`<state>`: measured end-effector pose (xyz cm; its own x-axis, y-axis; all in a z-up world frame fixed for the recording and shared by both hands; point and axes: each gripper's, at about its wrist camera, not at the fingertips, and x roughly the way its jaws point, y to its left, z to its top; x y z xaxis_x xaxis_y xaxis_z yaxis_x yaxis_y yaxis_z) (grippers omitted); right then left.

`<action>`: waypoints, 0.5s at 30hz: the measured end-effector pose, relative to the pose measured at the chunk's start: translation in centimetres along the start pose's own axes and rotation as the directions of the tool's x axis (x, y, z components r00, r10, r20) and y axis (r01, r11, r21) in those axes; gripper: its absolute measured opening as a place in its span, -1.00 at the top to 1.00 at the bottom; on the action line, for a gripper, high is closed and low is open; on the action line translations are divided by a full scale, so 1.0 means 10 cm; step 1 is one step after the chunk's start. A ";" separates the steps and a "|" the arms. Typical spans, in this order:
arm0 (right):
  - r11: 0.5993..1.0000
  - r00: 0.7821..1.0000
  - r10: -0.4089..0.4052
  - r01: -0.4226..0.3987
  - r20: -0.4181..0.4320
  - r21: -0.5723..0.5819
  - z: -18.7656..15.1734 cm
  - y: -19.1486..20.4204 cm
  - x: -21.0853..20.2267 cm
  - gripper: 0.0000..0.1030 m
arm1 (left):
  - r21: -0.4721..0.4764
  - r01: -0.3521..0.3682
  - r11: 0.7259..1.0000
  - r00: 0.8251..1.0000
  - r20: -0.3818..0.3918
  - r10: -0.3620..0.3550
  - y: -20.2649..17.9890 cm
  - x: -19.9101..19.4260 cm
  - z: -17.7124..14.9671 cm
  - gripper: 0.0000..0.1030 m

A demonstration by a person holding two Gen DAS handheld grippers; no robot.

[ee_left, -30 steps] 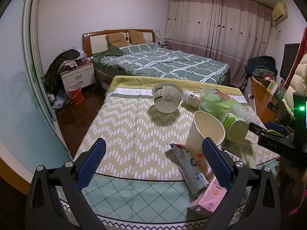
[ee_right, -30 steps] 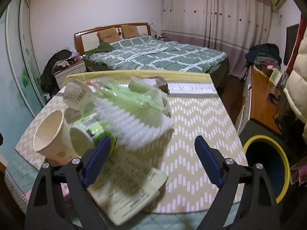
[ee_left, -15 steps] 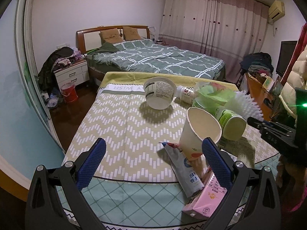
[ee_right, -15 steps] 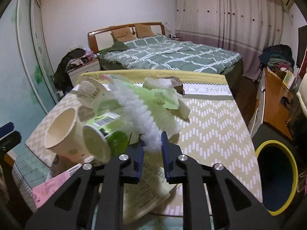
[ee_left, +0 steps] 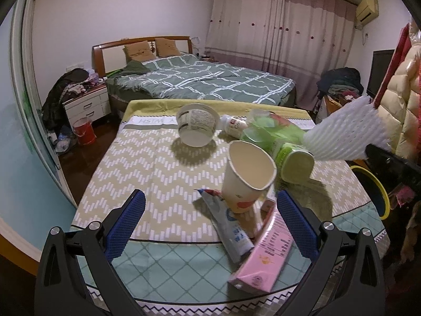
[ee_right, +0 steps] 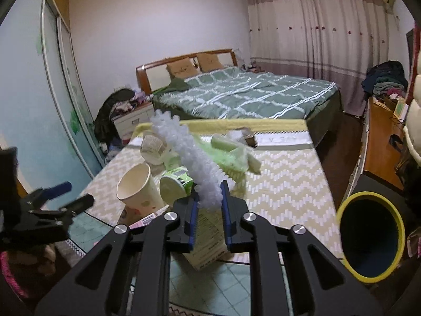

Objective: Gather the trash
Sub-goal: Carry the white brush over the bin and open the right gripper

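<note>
Over the right-hand edge of the table (ee_right: 289, 173), the right gripper (ee_right: 209, 202) is holding a white foam net (ee_right: 189, 155), its jaws clamped on the net's near end. The net is standing up and away from the jaws, its long axis running forward and slightly left over the pile of trash. The bin (ee_right: 368, 239), dark inside with a yellow rim, is sitting just off the table to the right of these jaws and lower, its mouth facing them, so the coming move probably means swinging the net rightward and down. The right hand is by far the nearer one to it.

The left gripper (ee_left: 208, 226) is hovering at the near edge with jaws wide apart and nothing between them. A paper cup (ee_left: 247, 176) is lying just ahead, beside a blue-and-white wrapper (ee_left: 231, 229) and a pink carton (ee_left: 265, 258) (the carton seems to overhang the tablecloth's edge, though the fisheye bends things there).
</note>
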<state>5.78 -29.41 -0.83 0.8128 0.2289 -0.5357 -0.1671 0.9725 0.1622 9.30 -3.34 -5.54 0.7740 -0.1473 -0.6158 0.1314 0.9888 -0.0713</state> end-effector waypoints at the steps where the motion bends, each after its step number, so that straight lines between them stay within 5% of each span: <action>1: 1.000 1.000 -0.009 0.009 0.011 0.007 0.01 -0.03 -0.06 0.70 | 0.003 0.008 1.000 1.000 -0.002 -0.008 -0.02 -0.01 -0.01 -0.91; 7: 0.978 0.982 -0.180 0.174 0.047 0.111 -0.06 -0.57 -0.31 0.70 | 0.039 0.061 0.997 0.998 -0.027 -0.060 -0.20 0.03 -0.03 -0.91; 15: 0.843 0.884 -0.462 0.464 -0.075 0.274 -0.34 -1.57 -0.20 0.70 | 0.113 0.142 0.983 0.987 -0.090 -0.132 -0.43 0.12 -0.14 -0.91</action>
<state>4.87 -44.99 -5.12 0.7534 -0.2439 -0.6106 0.3890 0.9140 0.1149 8.80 -7.74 -7.08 0.6908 -0.2734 -0.6694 0.3090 0.9486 -0.0686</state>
